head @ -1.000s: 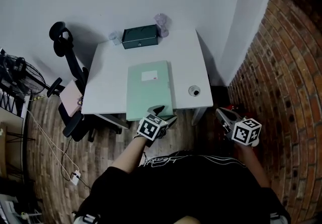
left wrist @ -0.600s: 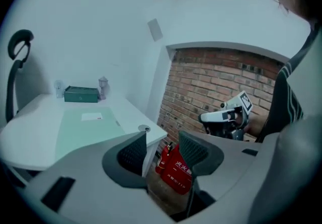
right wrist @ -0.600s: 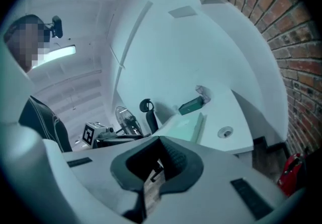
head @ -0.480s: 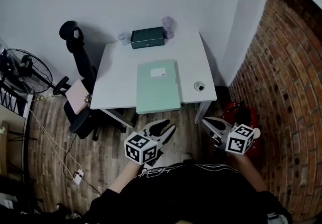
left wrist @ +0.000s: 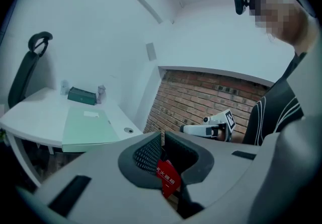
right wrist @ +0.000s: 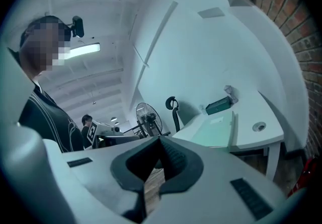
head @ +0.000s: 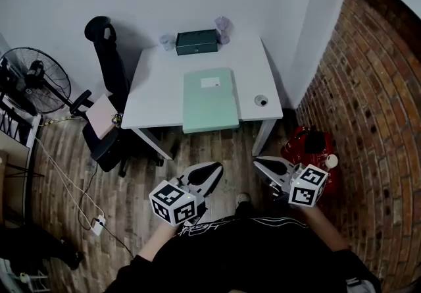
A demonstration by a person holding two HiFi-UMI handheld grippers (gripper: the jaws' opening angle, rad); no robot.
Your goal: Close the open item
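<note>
Now left claw (head: 213, 168), just closed, and right claw (head: 259, 161) are each pinched tight, empty.

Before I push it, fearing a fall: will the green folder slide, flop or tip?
The green folder looks flat and boxy, so probably stiff. It likely slides easily on the smooth table. Overhanging the near edge, it might tip off.
</note>
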